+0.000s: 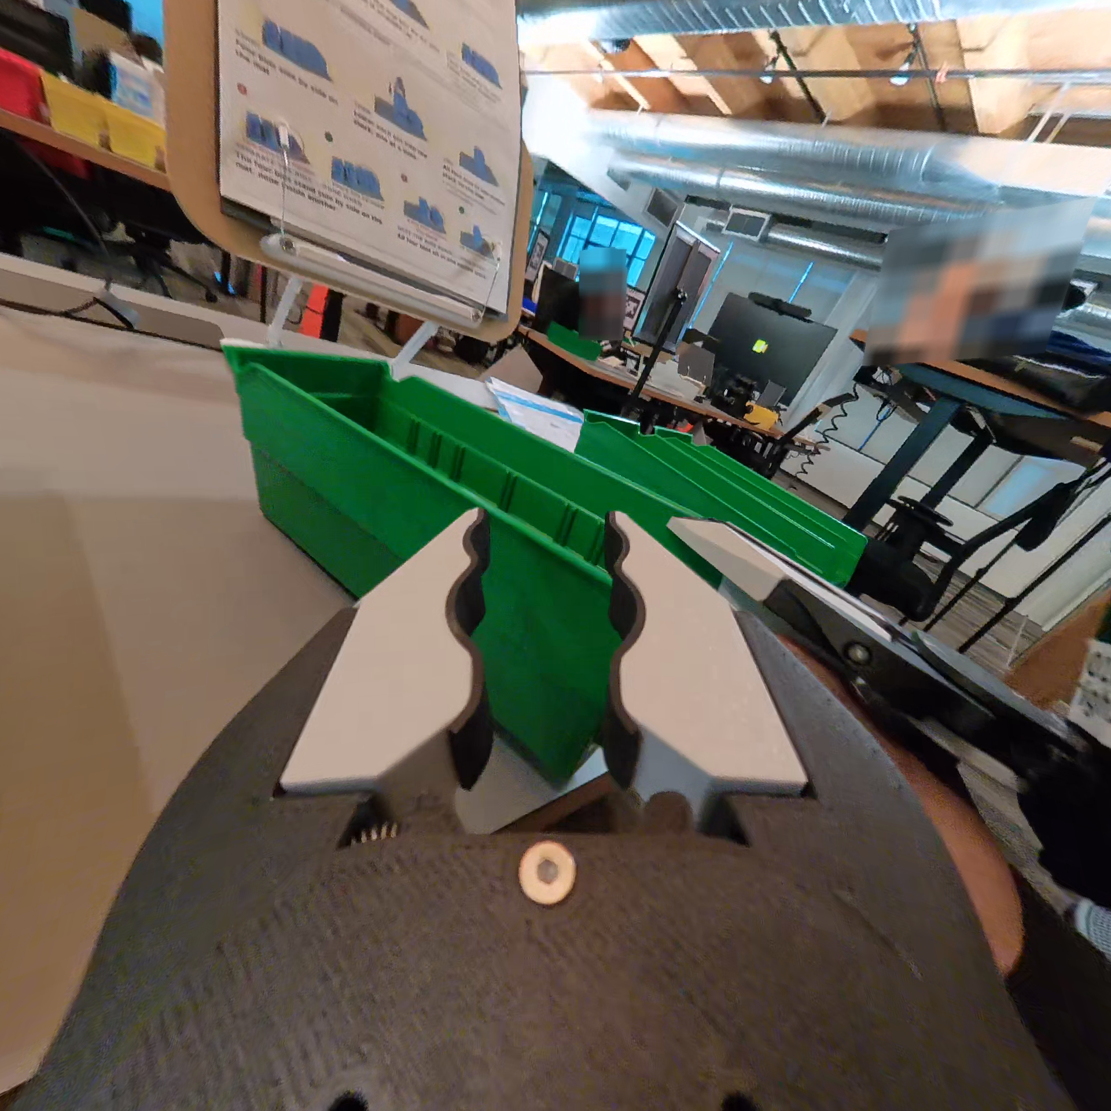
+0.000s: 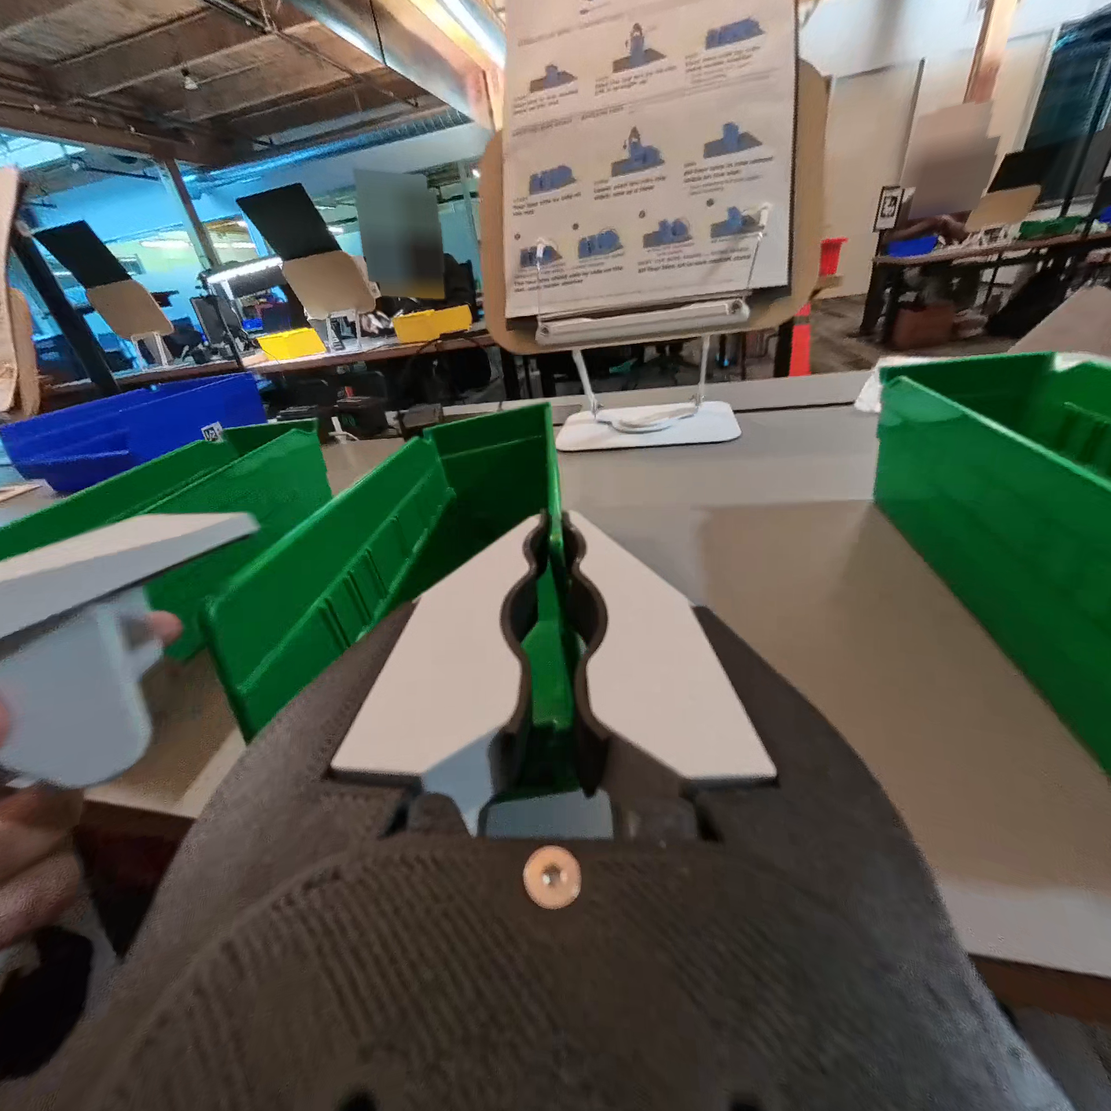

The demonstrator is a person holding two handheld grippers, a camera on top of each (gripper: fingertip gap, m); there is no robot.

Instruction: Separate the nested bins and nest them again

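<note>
A long green bin (image 1: 421,481) lies in front of both grippers. My left gripper (image 1: 544,523) is open; the bin's near side wall stands between its fingers, and the pads do not press on it. My right gripper (image 2: 554,523) is shut on the right side wall of the same bin (image 2: 361,559), with the rim running down between its pads. Its finger also shows in the left wrist view (image 1: 721,556), at the bin's far wall. The left gripper shows at the left of the right wrist view (image 2: 120,559). A stack of nested green bins (image 1: 751,481) stands beyond, on the right in the right wrist view (image 2: 992,481).
Another green bin (image 2: 180,499) lies left of the held one, with blue bins (image 2: 132,427) behind it. An instruction sheet on a white stand (image 2: 649,421) stands at the back of the grey table (image 2: 781,571). A paper (image 1: 535,415) lies between the bins.
</note>
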